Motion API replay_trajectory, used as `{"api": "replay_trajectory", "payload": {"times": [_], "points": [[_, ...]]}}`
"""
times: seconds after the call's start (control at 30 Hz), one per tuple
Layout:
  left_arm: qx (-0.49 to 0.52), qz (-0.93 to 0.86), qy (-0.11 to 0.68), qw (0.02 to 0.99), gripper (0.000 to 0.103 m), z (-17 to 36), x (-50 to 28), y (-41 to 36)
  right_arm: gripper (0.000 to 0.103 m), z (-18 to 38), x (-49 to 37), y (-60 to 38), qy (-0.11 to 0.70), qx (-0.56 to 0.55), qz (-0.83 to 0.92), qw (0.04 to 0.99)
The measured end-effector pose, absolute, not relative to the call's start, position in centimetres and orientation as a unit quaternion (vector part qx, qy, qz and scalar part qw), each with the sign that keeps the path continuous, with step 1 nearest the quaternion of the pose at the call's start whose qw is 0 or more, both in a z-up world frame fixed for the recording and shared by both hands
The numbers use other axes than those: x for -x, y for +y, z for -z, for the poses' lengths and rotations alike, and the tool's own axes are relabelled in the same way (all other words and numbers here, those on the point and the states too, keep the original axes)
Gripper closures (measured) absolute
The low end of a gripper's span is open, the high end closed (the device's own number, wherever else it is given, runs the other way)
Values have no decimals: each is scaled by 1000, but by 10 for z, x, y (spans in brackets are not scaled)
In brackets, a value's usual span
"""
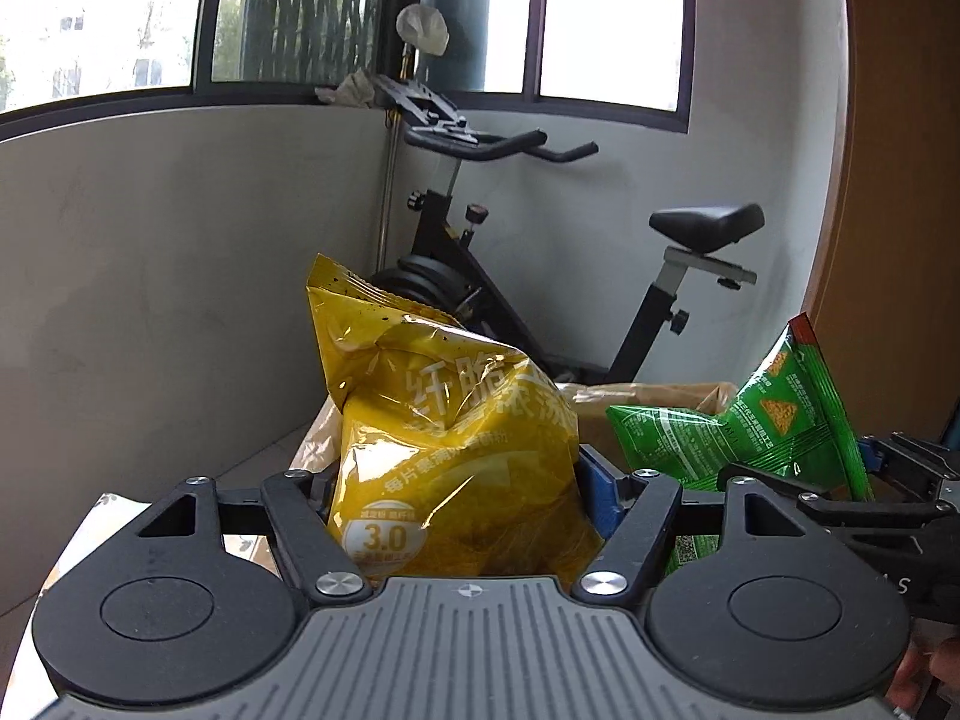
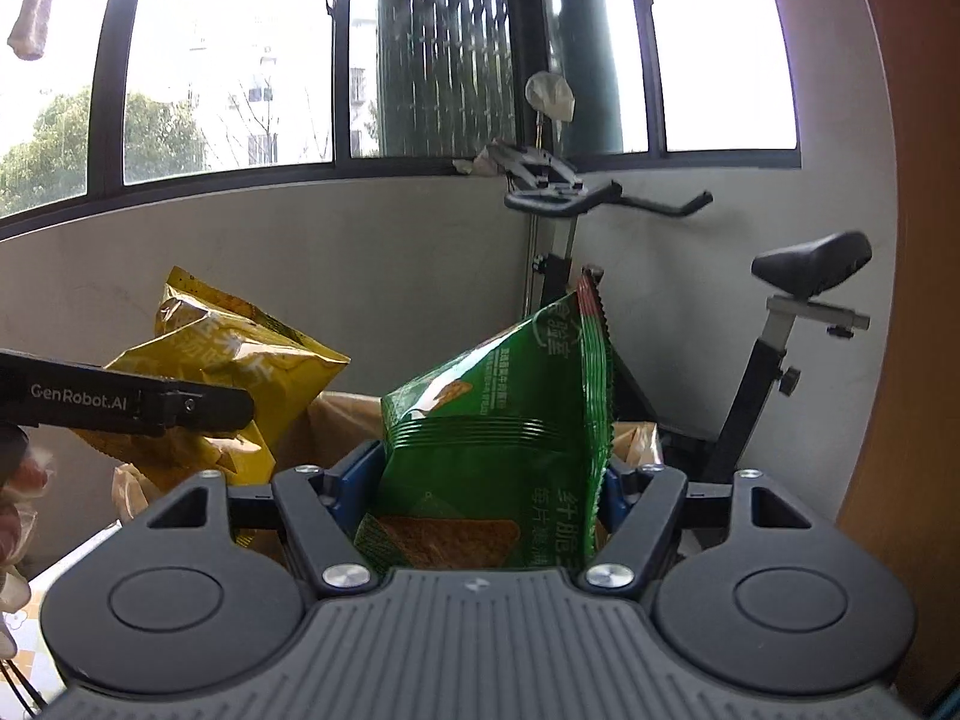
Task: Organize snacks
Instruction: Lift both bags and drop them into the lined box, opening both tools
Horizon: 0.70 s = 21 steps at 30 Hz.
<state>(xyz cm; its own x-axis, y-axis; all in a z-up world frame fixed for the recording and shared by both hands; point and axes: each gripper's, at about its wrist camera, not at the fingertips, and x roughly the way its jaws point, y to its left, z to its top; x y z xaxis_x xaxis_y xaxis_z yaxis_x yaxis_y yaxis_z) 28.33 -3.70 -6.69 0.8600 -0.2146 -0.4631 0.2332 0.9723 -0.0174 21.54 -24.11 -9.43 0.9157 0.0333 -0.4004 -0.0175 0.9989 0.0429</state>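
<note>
The puffy yellow foil snack bag [image 1: 456, 456] fills the lower centre of the left wrist view, clamped at its lower body between the left gripper [image 1: 462, 498]'s blue pads. The crinkled green foil chip bag [image 2: 504, 432] stands likewise in the lower centre of the right wrist view, pinched low by the right gripper [image 2: 486, 498]. Both bags look light, air-filled and slick, with brittle contents, so a gentle squeeze on the body or a hold on the crimped top seam would suit best. Behind them, at mid-frame, sits what appears to be a brown-paper-lined box [image 1: 654, 402], though its edges are mostly hidden. A black exercise bike [image 1: 600, 276] stands beyond, under the dark-framed window [image 1: 360, 18].
</note>
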Motion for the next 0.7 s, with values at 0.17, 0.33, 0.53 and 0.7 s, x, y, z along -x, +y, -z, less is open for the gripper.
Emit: {"api": "replay_trajectory", "payload": {"times": [0.17,0.33,0.53,0.7], "points": [[-18,107,259,960,21,76,-291,-27,26,105,-218,-250,242,-53,-11,969],[-5,104,261,960,21,69,-280,-14,26,99,-204,-255,239,-66,-11,969],[-6,97,247,964,21,49,-259,-3,26,81,-173,-252,225,-71,-19,972],[1,86,228,970,21,30,-226,16,26,68,-147,-252,211,-82,-23,974]]}}
